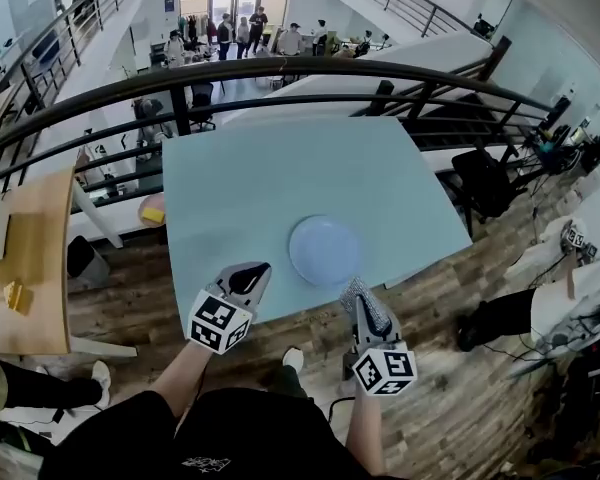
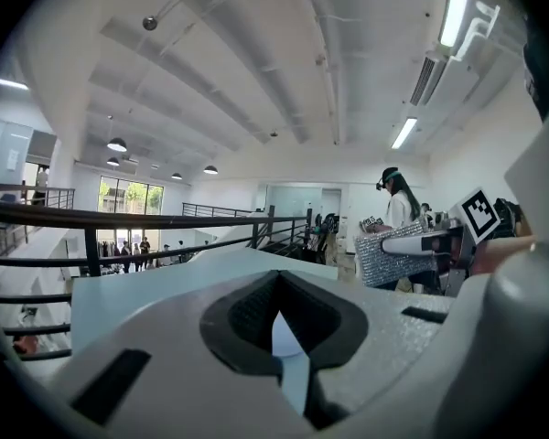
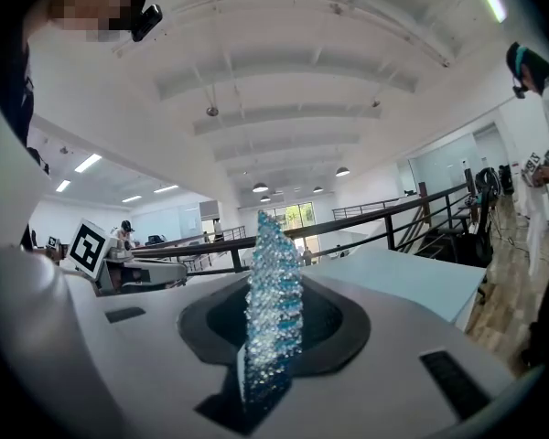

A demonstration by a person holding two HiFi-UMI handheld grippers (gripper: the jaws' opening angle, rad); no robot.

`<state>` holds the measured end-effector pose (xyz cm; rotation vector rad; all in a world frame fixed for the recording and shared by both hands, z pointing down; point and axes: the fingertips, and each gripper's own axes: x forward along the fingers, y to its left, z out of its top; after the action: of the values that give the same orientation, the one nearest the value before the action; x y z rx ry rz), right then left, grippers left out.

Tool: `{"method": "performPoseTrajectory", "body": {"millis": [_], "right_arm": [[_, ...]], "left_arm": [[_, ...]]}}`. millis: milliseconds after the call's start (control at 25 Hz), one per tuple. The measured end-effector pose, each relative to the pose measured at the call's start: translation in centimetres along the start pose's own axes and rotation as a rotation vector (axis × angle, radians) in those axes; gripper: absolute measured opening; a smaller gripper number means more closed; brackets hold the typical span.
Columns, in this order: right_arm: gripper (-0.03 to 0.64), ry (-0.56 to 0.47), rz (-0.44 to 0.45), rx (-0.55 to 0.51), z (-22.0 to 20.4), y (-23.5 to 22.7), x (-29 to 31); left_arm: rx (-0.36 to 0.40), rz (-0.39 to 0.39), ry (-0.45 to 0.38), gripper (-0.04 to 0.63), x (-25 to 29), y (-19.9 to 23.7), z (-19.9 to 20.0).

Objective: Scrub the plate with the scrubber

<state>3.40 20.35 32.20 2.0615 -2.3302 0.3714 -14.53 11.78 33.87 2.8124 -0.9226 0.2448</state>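
A round pale blue plate (image 1: 324,250) lies flat on the light blue table (image 1: 280,168), near its front edge. My left gripper (image 1: 252,271) hovers at that edge, just left of the plate, shut with nothing in it. In the left gripper view a sliver of the plate (image 2: 282,335) shows past the closed jaws of the left gripper (image 2: 279,305). My right gripper (image 1: 356,293) sits just in front of the plate's right side, shut on a glittery silver-blue scrubber (image 1: 364,306). In the right gripper view the scrubber (image 3: 274,300) stands upright between the jaws of the right gripper (image 3: 273,337).
A dark metal railing (image 1: 280,73) curves behind the table, with a lower floor beyond it. A wooden desk (image 1: 25,258) stands to the left. A black chair (image 1: 485,183) and a person in white (image 1: 570,298) are on the right, on the wooden floor.
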Motion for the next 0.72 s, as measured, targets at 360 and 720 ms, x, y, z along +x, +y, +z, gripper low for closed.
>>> {"method": "performPoseTrajectory", "body": {"millis": [360, 720], "right_arm": [[0.086, 0.050, 0.078, 0.000, 1.2, -7.1, 6.2], [0.086, 0.084, 0.127, 0.009, 1.5, -12.9, 11.1]], "left_arm": [[-0.003, 0.043, 0.031, 0.008, 7.8, 0.1, 0.9], [-0.058, 0.074, 0.016, 0.008, 14.6, 0.8, 2.4]]}}
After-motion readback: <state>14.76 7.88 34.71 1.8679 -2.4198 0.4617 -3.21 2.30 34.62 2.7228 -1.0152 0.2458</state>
